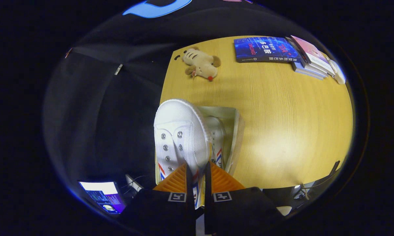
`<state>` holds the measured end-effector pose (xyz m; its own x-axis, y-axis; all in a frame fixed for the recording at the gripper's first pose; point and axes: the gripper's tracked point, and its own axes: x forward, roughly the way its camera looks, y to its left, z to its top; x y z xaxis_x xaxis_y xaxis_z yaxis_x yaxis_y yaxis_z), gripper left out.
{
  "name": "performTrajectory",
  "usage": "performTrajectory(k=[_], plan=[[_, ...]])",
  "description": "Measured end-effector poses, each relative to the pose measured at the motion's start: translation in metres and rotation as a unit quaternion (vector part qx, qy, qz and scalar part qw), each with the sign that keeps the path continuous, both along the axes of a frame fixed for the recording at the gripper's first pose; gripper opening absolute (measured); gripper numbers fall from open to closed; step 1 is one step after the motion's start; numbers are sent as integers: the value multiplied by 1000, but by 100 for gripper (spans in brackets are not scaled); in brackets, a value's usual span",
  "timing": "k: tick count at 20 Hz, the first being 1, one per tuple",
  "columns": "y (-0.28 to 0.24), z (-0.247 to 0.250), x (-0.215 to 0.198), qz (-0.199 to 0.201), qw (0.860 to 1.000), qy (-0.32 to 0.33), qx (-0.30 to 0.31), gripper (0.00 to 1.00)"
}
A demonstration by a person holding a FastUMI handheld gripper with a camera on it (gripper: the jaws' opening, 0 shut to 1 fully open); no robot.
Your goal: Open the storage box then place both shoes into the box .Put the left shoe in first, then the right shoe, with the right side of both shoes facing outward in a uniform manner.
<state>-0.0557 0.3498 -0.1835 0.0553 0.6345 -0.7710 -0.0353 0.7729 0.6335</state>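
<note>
Nearest the camera, the tongs [198, 178] are closed on a white canvas shoe [178, 137], both fingers pressed against the thin side wall of its heel end at the bottom centre of the frame. From that grip the shoe's long axis runs straight ahead, up the frame, with the toe cap farthest away and the eyelet rows facing the camera. It hangs over the clear storage box [233, 137], whose open rim shows just to the shoe's right; a second shoe [218, 141], red and blue stripes on its side, already lies inside, tight against the held one. So the step in hand looks like the second placement: the coming move likely turns on lowering the shoe straight down beside its partner, toe kept pointing ahead so both match. Box and shoes sit at the left edge of the wooden surface [282, 131]. Farther up the frame lie a plush toy [201, 64] and, upper right, a stack of books [282, 50].
</note>
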Motion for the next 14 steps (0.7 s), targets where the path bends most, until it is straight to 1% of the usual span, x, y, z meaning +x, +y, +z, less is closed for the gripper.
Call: performTrajectory(k=[3, 5, 6, 7, 8, 9, 11, 12, 14], plan=[[2, -21, -5, 13, 999, 10, -29, 15], [-8, -44, -1, 16, 998, 18, -62, 15], [-10, -48, -2, 12, 998, 26, -63, 18], [0, -39, 0, -2, 999, 32, -29, 23], [8, -32, 0, -11, 999, 37, -7, 33], [5, -27, 5, -17, 999, 31, 5, 44], [6, -19, 9, -21, 999, 20, 26, 84], [2, -19, 8, -20, 999, 14, 24, 99], [-6, -20, 7, -18, 1000, -4, 18, 99]])
